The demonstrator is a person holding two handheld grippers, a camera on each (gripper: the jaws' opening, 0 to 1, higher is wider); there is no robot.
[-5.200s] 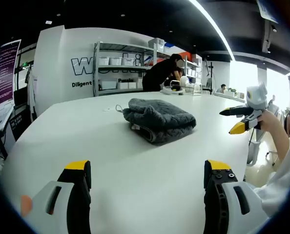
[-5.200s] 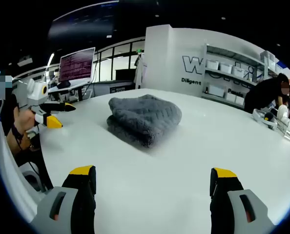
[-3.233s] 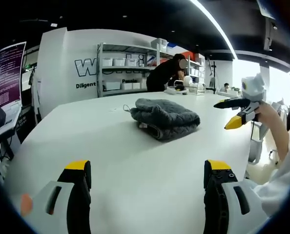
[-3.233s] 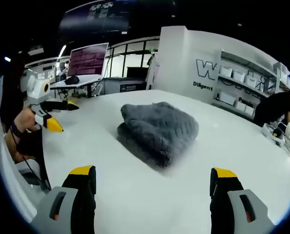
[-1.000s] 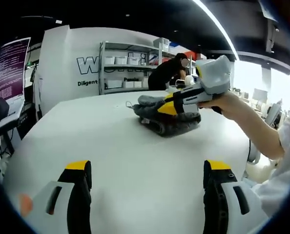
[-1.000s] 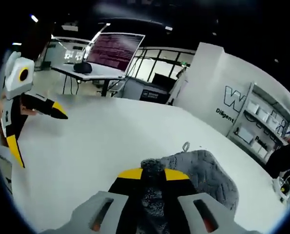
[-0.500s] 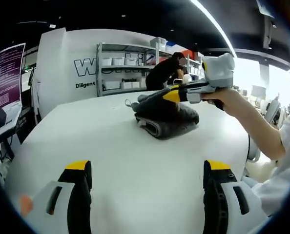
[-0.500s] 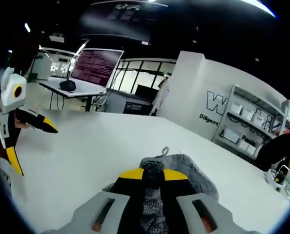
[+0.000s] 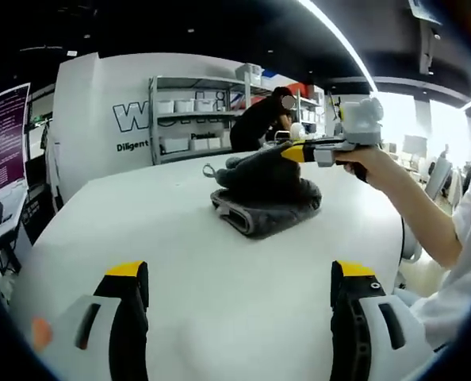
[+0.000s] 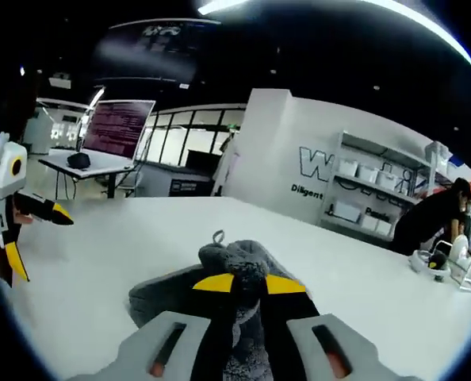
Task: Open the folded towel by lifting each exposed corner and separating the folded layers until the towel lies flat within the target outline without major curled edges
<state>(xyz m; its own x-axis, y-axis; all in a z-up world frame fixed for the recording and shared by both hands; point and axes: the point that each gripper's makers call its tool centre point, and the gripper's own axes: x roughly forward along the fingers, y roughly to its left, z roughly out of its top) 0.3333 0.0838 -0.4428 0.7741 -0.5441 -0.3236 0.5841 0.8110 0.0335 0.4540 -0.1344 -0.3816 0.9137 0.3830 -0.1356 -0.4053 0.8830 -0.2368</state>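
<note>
Left gripper view: left gripper [image 9: 235, 278] low over the near part of the white counter [image 9: 140, 230], jaws spread wide with bare counter between them, nothing held. Grey towel [image 9: 263, 210] still folded, lying mid-counter well ahead of the jaws, a small hanging loop poking up at its far left corner. Right gripper [image 9: 295, 153] reaching in from the right in a person's hand [image 9: 370, 163], its yellow-tipped jaws pinched on the towel's top layer, that layer pulled up in a hump above the lower folds. Behind the counter, a white wall with lettering, a shelf rack [image 9: 196, 115] with white bins, and a person in black [image 9: 259, 119] bending over near it.

Right gripper view: right gripper [image 10: 249, 282] with jaws closed tight on a bunch of the grey towel [image 10: 235, 266], fabric squeezed between the 2 yellow tips, loop standing up just beyond them. Rest of the towel draped down to the counter [image 10: 124, 230] left of the jaws. Left gripper [image 10: 17, 210] at the far left edge, jaws parted, well apart from the towel. Monitor [image 10: 116, 127] with a purple screen on a desk in the background.
</note>
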